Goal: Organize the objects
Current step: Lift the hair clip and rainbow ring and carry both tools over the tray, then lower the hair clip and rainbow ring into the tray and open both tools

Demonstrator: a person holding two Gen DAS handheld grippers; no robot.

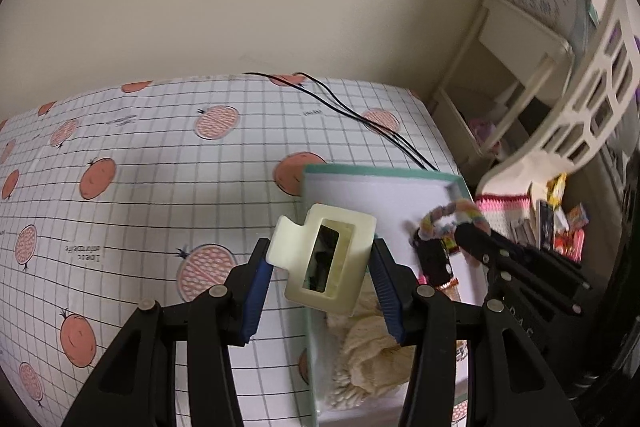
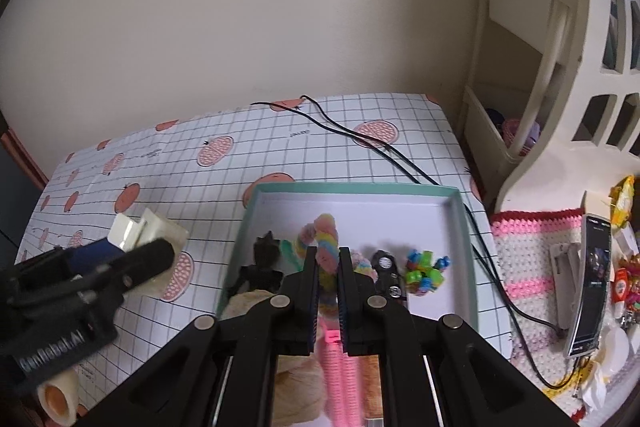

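While the left hand-held gripper (image 1: 320, 269) pinches a cream hair claw (image 1: 324, 259) over the box (image 2: 466, 247) edge, ready for deposit, the right hand-held gripper (image 2: 329, 281) clamps a rainbow scrunchie (image 2: 326, 239) inside the box, ahead of its fingers, on the worktop (image 2: 200, 187).

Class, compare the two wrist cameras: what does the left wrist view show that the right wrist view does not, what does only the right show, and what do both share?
Only the left wrist view shows the cream hair claw face-on between the left gripper's pads.

Only the right wrist view shows the bright bead cluster in the tray and a phone on the crocheted mat.

Both show the teal-rimmed tray, the rainbow fuzzy scrunchie the right gripper grips, and the black cable.
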